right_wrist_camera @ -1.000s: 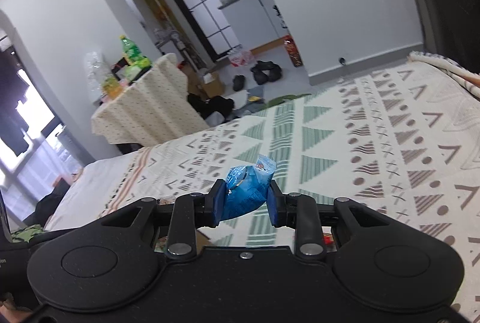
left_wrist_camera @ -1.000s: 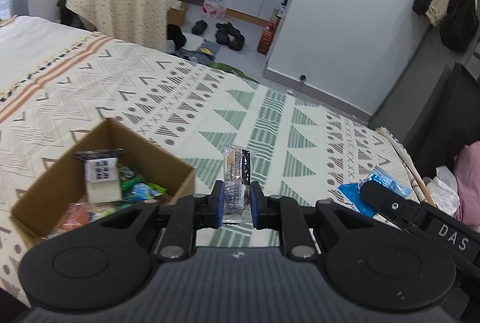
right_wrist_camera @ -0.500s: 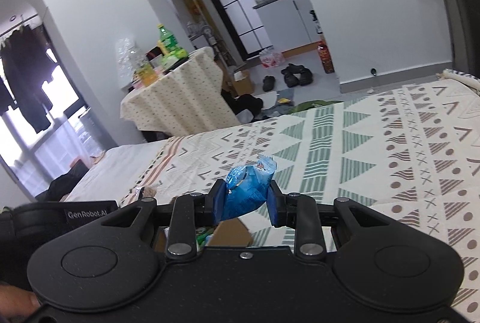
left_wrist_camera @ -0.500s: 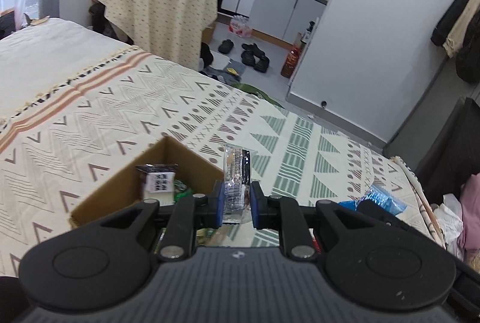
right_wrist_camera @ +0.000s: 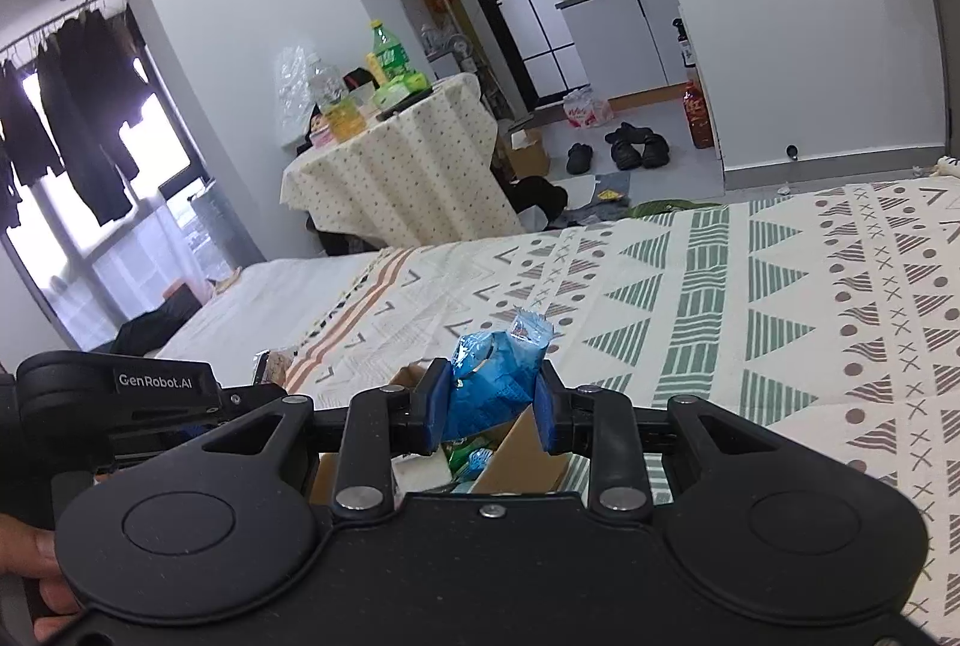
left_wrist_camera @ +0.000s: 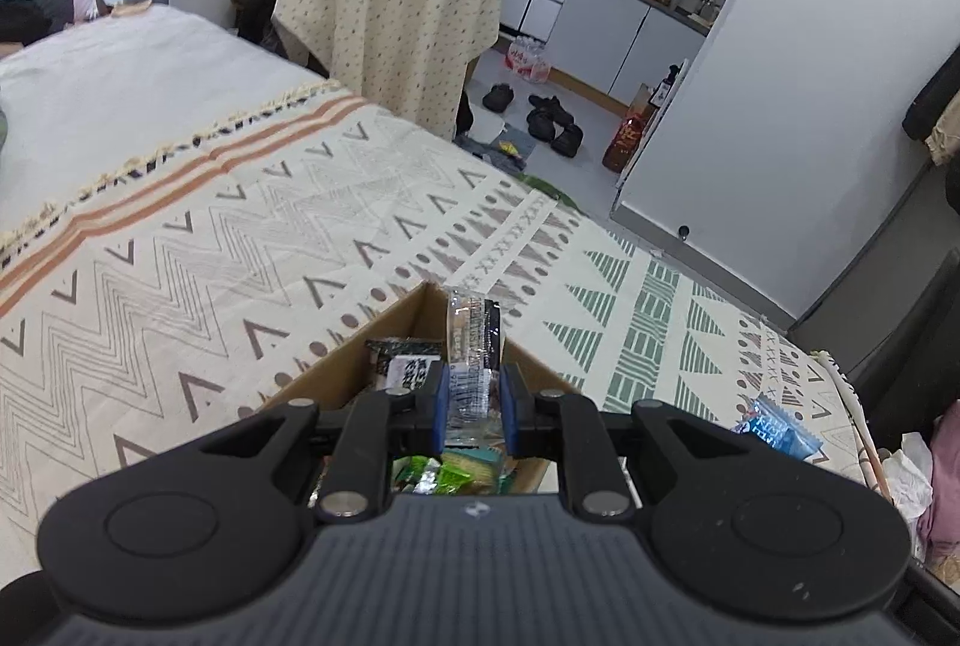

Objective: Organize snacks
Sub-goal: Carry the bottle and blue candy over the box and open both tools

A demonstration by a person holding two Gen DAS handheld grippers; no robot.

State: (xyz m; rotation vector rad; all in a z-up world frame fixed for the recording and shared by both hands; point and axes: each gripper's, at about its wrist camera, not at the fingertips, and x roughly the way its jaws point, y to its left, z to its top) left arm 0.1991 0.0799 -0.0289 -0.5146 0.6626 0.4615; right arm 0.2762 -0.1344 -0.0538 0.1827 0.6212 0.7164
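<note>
Both grippers pinch packets above the box (left_wrist_camera: 336,370): left gripper (left_wrist_camera: 474,409) a clear packet (left_wrist_camera: 471,346), right gripper (right_wrist_camera: 491,409) a blue packet (right_wrist_camera: 495,376); open blanket (left_wrist_camera: 240,238) surrounds its rim.

On a cream bedspread (left_wrist_camera: 252,238) banded with green triangles, grey zigzags and orange stripes, a brown cardboard box (left_wrist_camera: 336,364) holds green wrappers (left_wrist_camera: 447,475) — just above the box, a bright blue packet (right_wrist_camera: 492,388) — behind it, a cream dotted tablecloth (right_wrist_camera: 396,172).

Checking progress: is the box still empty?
No, the box already holds several packets, including a black-and-white one and green ones.
</note>
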